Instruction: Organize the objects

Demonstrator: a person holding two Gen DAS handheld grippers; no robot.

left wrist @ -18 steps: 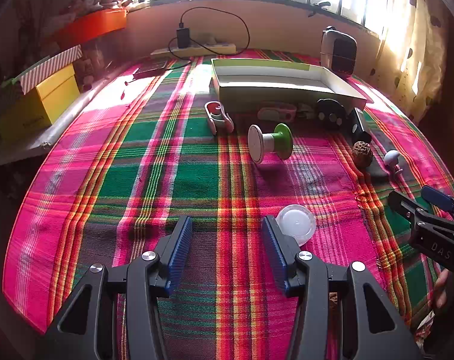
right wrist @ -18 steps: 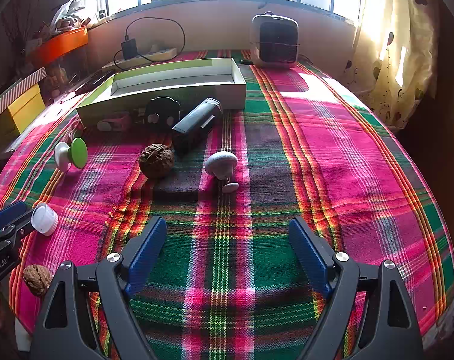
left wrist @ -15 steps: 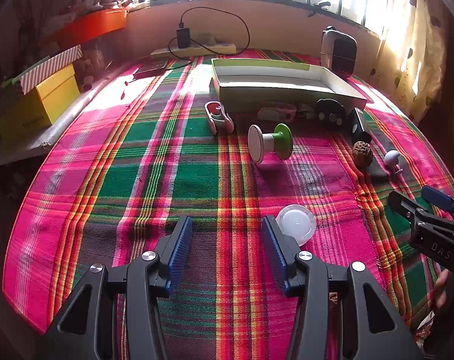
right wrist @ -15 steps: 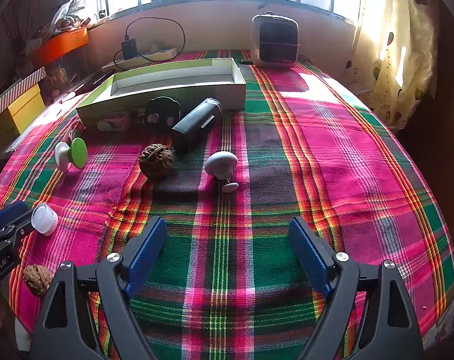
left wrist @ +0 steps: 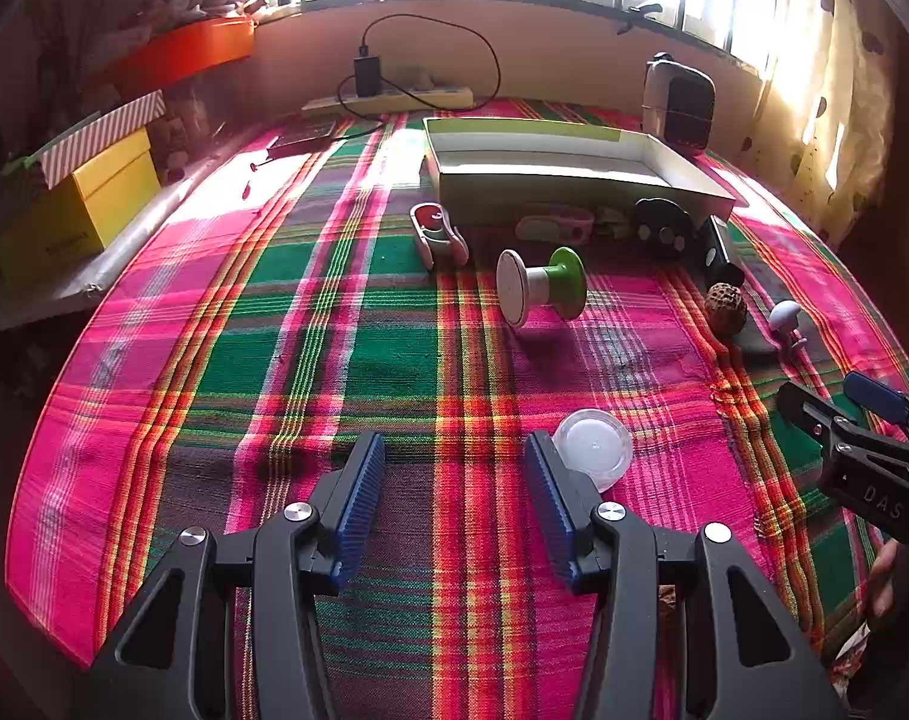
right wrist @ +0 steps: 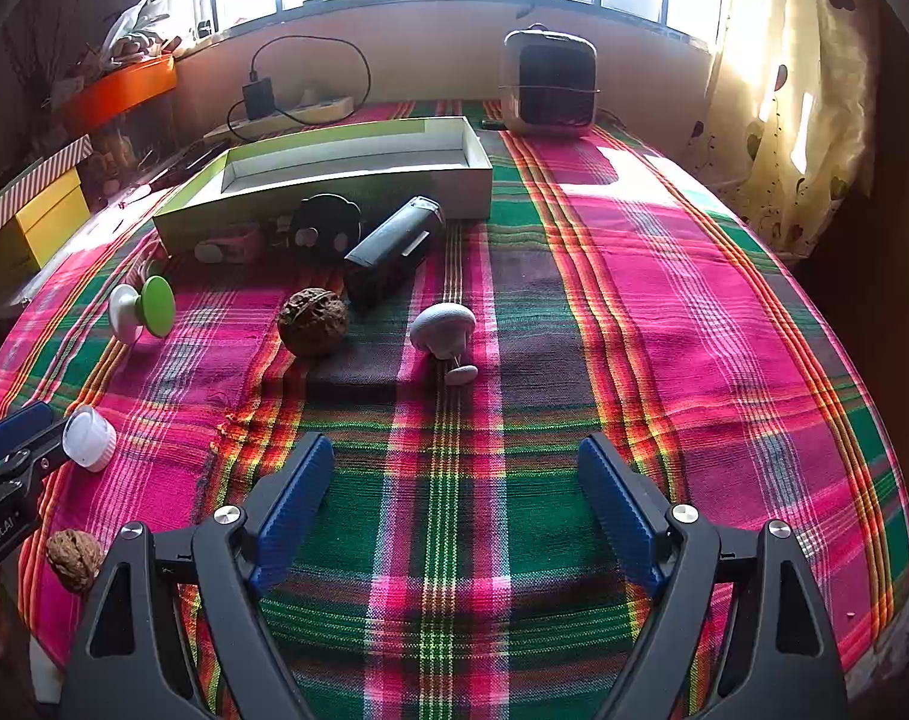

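Observation:
An empty shallow box [left wrist: 562, 174] [right wrist: 346, 171] lies at the back of the plaid tablecloth. In front of it are a red-and-white case [left wrist: 437, 232], a green-and-white spool [left wrist: 541, 288] [right wrist: 142, 307], a black round gadget [right wrist: 325, 225], a black cylinder [right wrist: 394, 246], a walnut [right wrist: 312, 321] [left wrist: 724, 307] and a white mushroom-shaped knob [right wrist: 443, 330] [left wrist: 784, 315]. A white cap [left wrist: 592, 447] [right wrist: 90, 437] rests just right of my left gripper [left wrist: 454, 489], which is open and holds nothing. My right gripper [right wrist: 454, 498] is open wide over bare cloth. A second walnut [right wrist: 73, 558] lies near the front edge.
A small heater [right wrist: 549, 81] stands at the back right. A power strip with charger [left wrist: 388, 97] lies under the window. A yellow box [left wrist: 76, 204] and orange tray [left wrist: 184, 54] sit on a shelf to the left. A curtain [right wrist: 790, 90] hangs at the right.

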